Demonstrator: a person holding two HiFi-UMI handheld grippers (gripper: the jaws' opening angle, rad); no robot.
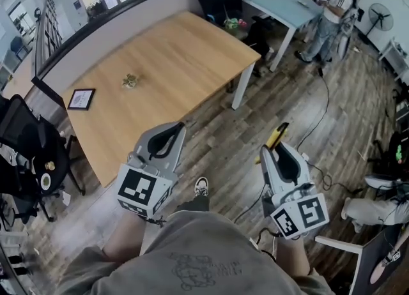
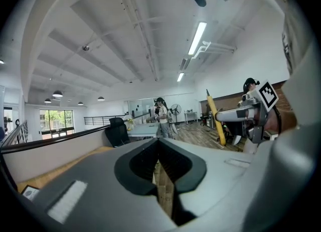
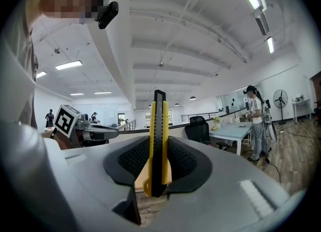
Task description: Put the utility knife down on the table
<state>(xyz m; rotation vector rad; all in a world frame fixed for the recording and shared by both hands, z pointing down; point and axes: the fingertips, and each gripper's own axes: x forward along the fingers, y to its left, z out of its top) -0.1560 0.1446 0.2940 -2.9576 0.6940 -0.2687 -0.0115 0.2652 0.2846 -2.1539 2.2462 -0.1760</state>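
A yellow and black utility knife (image 3: 157, 143) stands upright between the jaws of my right gripper (image 3: 156, 168), which is shut on it. In the head view its yellow tip (image 1: 277, 135) pokes forward from the right gripper (image 1: 273, 149), held over the wooden floor, right of the table. The knife (image 2: 215, 118) also shows in the left gripper view. My left gripper (image 2: 159, 168) is shut with nothing between its jaws; in the head view the left gripper (image 1: 172, 128) hovers near the front edge of the light wooden table (image 1: 172, 76).
On the table lie a small framed picture (image 1: 81, 99) at the left and a small greenish object (image 1: 130, 82) near the middle. A black office chair (image 1: 25, 143) stands left of the table. A person (image 1: 329, 13) stands far back by a pale blue table (image 1: 281, 0). Cables (image 1: 316, 128) lie on the floor.
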